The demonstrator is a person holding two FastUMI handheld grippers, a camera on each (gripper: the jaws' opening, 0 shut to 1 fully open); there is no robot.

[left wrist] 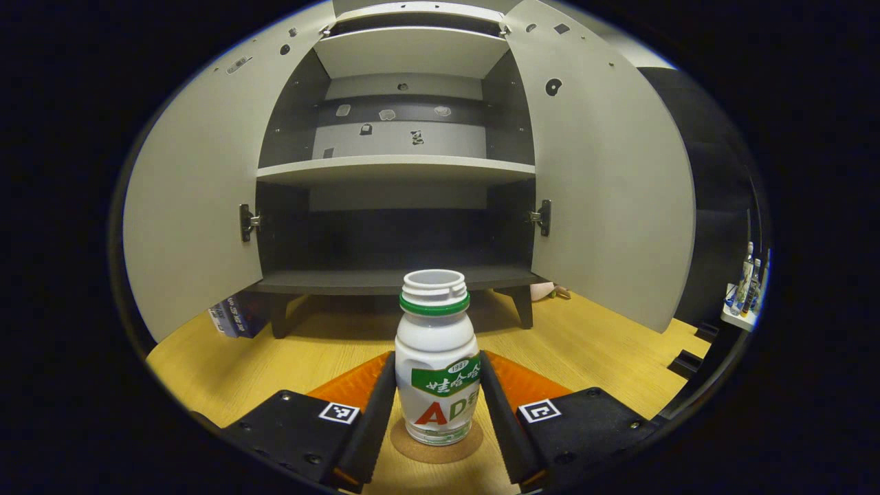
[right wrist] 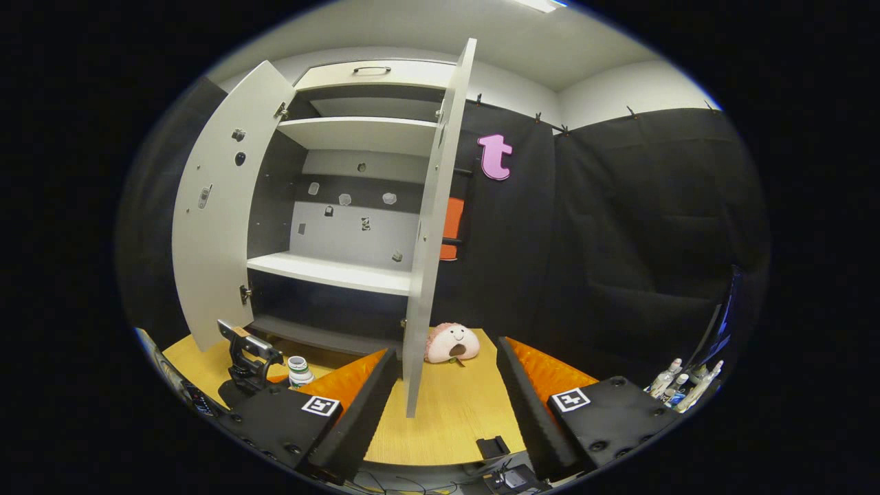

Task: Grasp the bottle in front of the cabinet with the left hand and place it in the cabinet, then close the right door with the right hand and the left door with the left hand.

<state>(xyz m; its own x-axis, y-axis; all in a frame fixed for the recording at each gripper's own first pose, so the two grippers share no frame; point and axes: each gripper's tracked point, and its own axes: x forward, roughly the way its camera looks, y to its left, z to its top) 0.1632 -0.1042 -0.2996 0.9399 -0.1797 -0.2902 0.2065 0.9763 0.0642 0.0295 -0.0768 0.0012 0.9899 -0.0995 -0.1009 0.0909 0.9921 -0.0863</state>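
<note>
Left gripper (left wrist: 437, 399) jaws pinch the bottle (left wrist: 437, 364), standing on a coaster (left wrist: 437, 450) on the surface before the open cabinet (left wrist: 395, 168). Right gripper (right wrist: 447, 405) jaws spread, straddling the right door (right wrist: 433, 227) edge.

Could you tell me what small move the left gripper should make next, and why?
Probably lift the bottle straight up. The left gripper has both fingers against its sides, it stands on a coaster on the table, and the cabinet floor ahead sits higher, doors open.
</note>
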